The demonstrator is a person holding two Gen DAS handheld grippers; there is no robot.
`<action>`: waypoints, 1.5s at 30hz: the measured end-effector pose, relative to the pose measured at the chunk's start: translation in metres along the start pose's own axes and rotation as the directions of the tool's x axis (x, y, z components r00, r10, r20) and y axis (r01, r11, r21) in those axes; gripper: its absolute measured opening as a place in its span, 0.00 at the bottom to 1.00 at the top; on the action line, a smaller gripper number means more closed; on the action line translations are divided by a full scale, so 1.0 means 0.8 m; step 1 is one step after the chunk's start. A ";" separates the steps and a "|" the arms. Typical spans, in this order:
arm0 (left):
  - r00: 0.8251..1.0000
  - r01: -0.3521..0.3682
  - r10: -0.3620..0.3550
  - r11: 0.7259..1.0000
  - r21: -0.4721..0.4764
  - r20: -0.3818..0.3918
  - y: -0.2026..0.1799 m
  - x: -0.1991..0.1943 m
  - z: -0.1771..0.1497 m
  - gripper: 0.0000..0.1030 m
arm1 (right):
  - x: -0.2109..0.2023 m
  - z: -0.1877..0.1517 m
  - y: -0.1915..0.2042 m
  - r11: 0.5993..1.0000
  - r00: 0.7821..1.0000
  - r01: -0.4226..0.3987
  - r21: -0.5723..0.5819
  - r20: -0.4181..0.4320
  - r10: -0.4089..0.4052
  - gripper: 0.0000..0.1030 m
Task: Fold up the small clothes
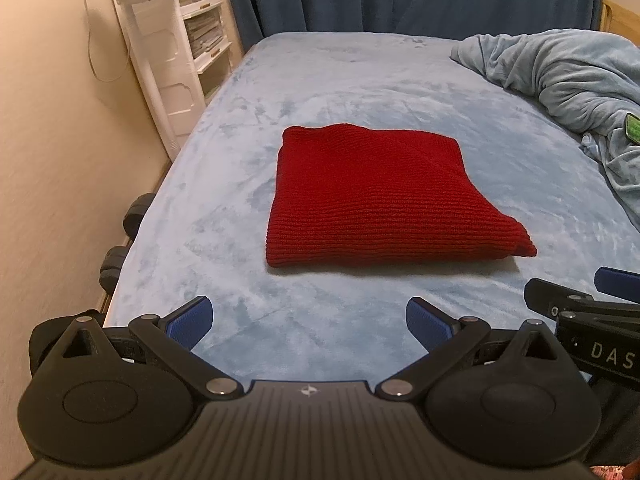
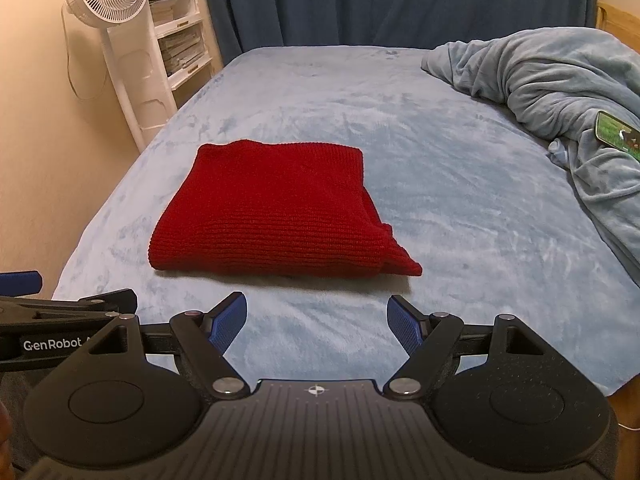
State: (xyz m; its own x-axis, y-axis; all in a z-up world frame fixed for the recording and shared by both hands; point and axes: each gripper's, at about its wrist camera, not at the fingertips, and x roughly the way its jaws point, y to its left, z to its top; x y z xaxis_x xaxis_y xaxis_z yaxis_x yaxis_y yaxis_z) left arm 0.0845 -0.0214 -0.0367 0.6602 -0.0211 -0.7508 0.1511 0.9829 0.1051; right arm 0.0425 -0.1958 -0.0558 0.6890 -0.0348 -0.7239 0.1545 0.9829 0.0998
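A red knitted garment [image 1: 372, 200] lies folded into a flat rectangle on the light blue bed cover [image 1: 320, 80]; it also shows in the right wrist view [image 2: 276, 212]. My left gripper [image 1: 310, 320] is open and empty, held back from the garment's near edge above the cover. My right gripper [image 2: 316, 324] is open and empty too, just short of the garment's near right corner. Part of the right gripper shows at the right of the left wrist view [image 1: 584, 304], and part of the left gripper shows at the left of the right wrist view [image 2: 68, 308].
A crumpled blue blanket [image 2: 560, 80] is heaped on the bed's right side with a phone [image 2: 616, 132] on it. A white standing fan [image 2: 112, 4] and a white shelf [image 2: 180, 36] stand by the left wall. Dark blue curtains [image 2: 400, 0] hang behind the bed.
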 end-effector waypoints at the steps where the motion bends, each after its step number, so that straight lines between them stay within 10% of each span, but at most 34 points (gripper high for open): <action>1: 1.000 -0.001 0.001 1.000 0.000 -0.001 0.000 0.000 0.000 1.00 | 0.000 0.000 0.000 1.000 1.000 -0.001 -0.001 0.000 0.001 0.76; 45: 1.000 0.002 -0.002 1.000 0.008 -0.005 0.003 0.000 -0.003 1.00 | 0.001 -0.003 -0.003 1.000 1.000 -0.010 -0.012 -0.015 0.010 0.76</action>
State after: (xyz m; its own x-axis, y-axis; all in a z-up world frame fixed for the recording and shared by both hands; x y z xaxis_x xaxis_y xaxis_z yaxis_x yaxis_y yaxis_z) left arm 0.0828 -0.0187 -0.0377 0.6565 -0.0227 -0.7540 0.1589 0.9813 0.1088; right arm 0.0408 -0.1977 -0.0585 0.6801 -0.0223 -0.7328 0.1394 0.9852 0.0993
